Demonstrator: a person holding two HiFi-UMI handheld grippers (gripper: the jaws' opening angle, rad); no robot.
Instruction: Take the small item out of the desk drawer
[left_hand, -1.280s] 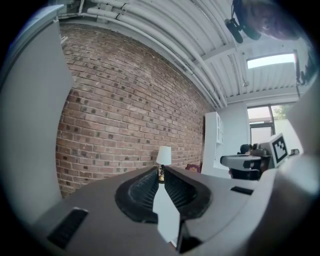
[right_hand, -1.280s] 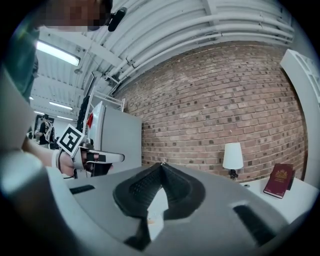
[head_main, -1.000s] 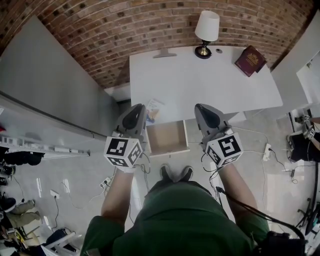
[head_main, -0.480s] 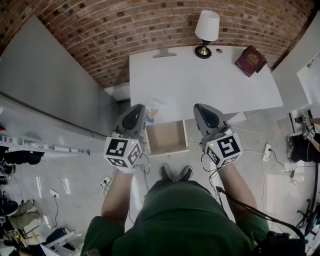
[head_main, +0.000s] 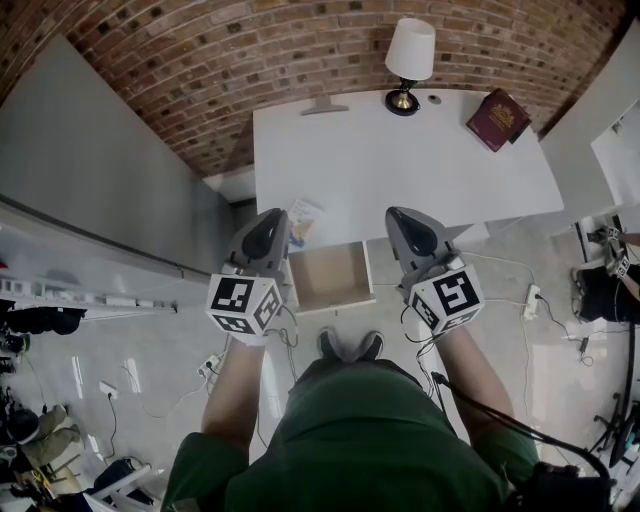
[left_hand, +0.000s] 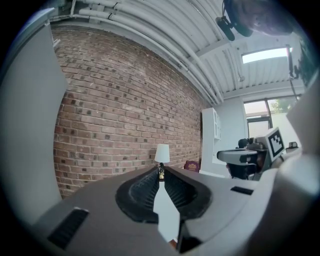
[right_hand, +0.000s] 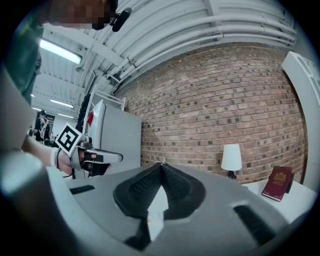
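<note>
Book (head_main: 498, 118) with illegible crest beyond drawer (head_main: 333, 277)

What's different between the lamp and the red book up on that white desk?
The lamp stands upright; the book lies flat. The lamp has a white shade on a dark base; the book is dark red with a gold emblem. The lamp is about midway along the desk's far edge; the book near its far right corner. Both rest on the desk by the brick wall.

A white-shaded table lamp with a brass base (head_main: 410, 55) is standing before the red brick wall (head_main: 200, 60); a maroon hardback book (head_main: 498, 118) is lying well apart, rightward.
</note>
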